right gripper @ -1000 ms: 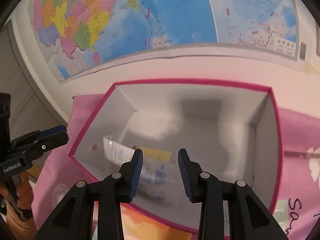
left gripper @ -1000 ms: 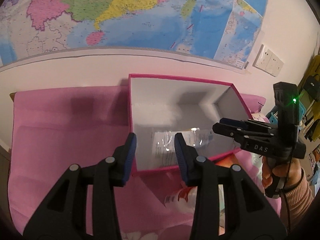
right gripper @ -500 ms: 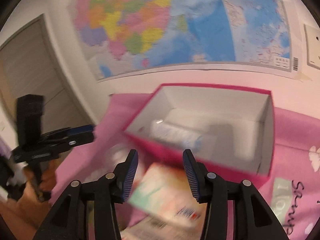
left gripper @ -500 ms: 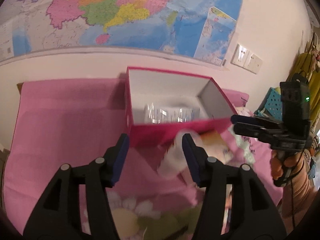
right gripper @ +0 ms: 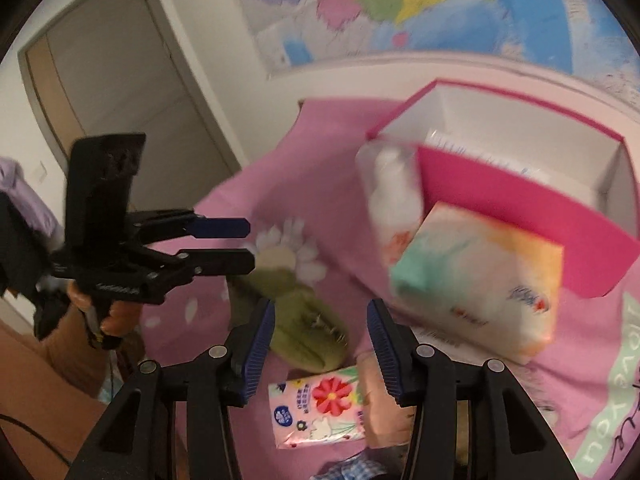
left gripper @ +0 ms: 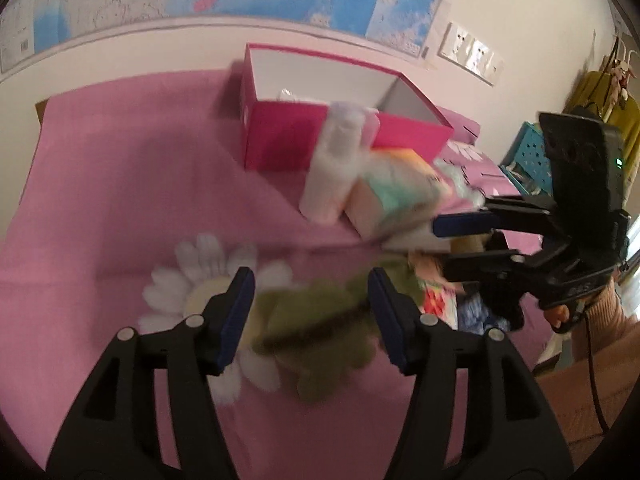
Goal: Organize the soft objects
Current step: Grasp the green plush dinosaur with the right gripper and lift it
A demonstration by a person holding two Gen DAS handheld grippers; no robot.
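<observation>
Backed away from pink box [left gripper: 280, 140] now, both grippers [left gripper: 310, 312] [right gripper: 320, 336] wide open and empty, hovering near green plush [right gripper: 296, 312]; probably next.

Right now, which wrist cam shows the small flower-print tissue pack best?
Right wrist: the flower-print tissue pack lies whole and sharp below the open right gripper. Left wrist shows only a blurred sliver beyond that camera's right finger.

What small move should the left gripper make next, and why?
Probably lower the left gripper onto the green plush toy. Its fingers are open and empty, the toy lies on the pink cloth right between them, outside the pink box.
</observation>
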